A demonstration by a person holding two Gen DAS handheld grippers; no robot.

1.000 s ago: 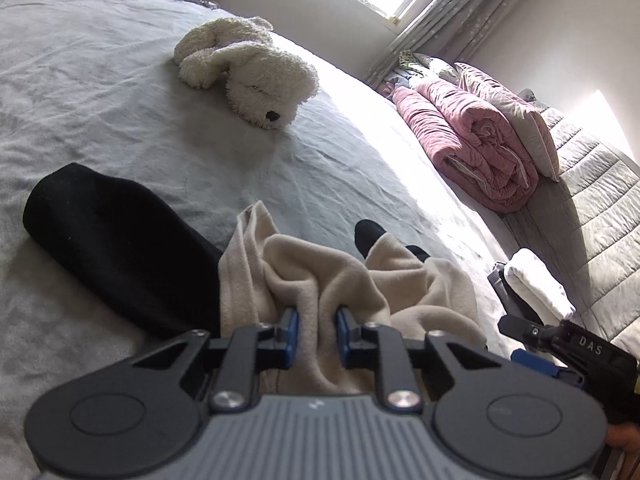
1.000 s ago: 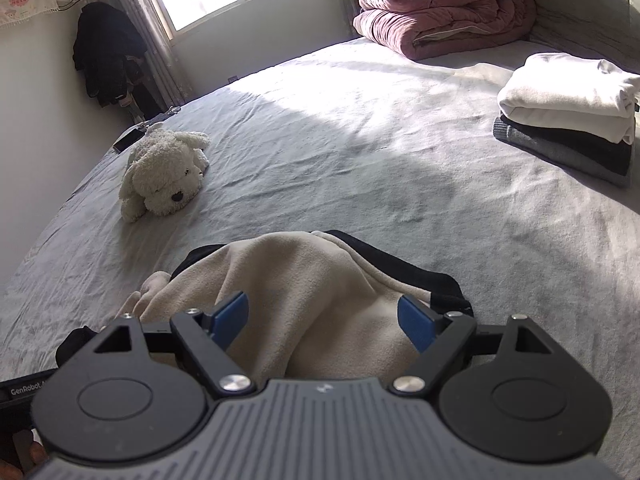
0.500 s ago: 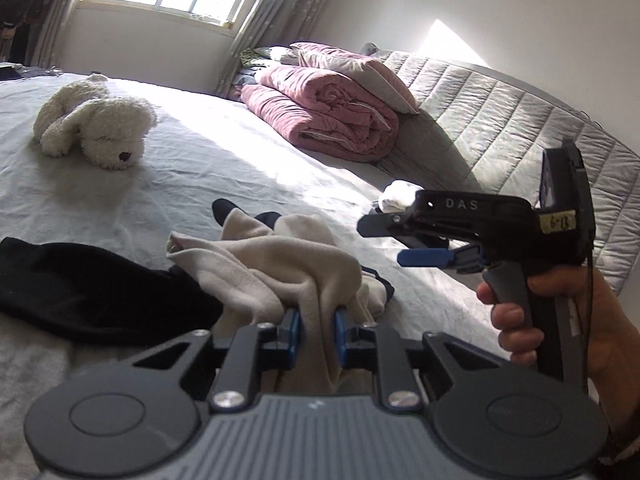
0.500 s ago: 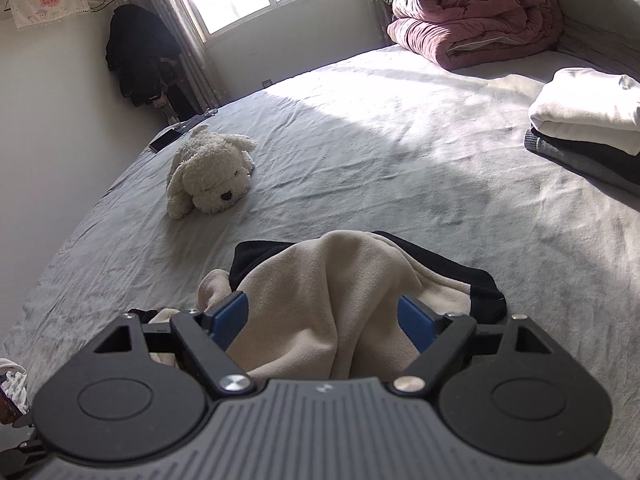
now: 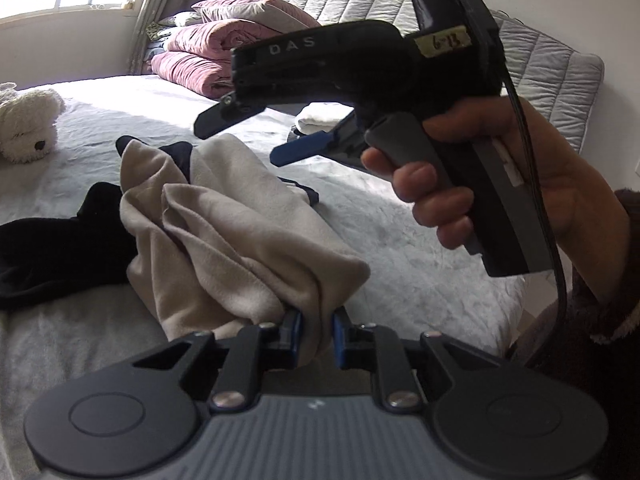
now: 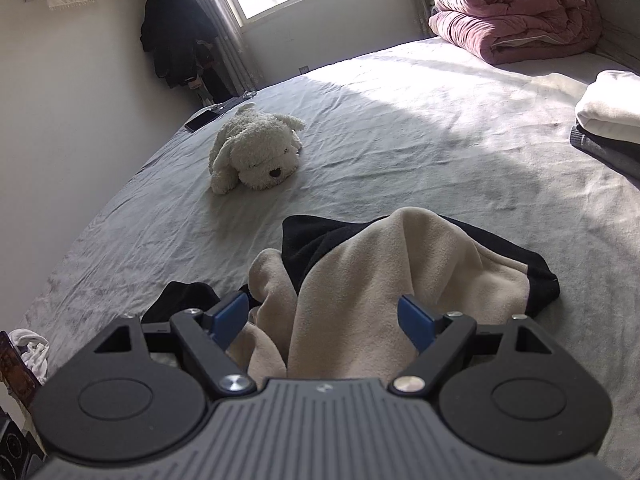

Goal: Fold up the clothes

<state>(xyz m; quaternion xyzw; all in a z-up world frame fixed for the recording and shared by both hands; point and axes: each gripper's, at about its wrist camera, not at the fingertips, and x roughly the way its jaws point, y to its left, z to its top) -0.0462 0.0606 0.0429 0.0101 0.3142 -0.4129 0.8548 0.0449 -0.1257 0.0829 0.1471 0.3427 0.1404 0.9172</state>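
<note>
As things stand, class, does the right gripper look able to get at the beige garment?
Probably yes. The right gripper stands open with the beige garment bunched just ahead between its fingers, nothing lying over it. The left gripper pinches another fold, clear of that path.

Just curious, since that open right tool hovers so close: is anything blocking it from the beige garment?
Nothing visible does. The right tongs stand open directly over the beige fleece garment, which the left tongs already pinch.
</note>
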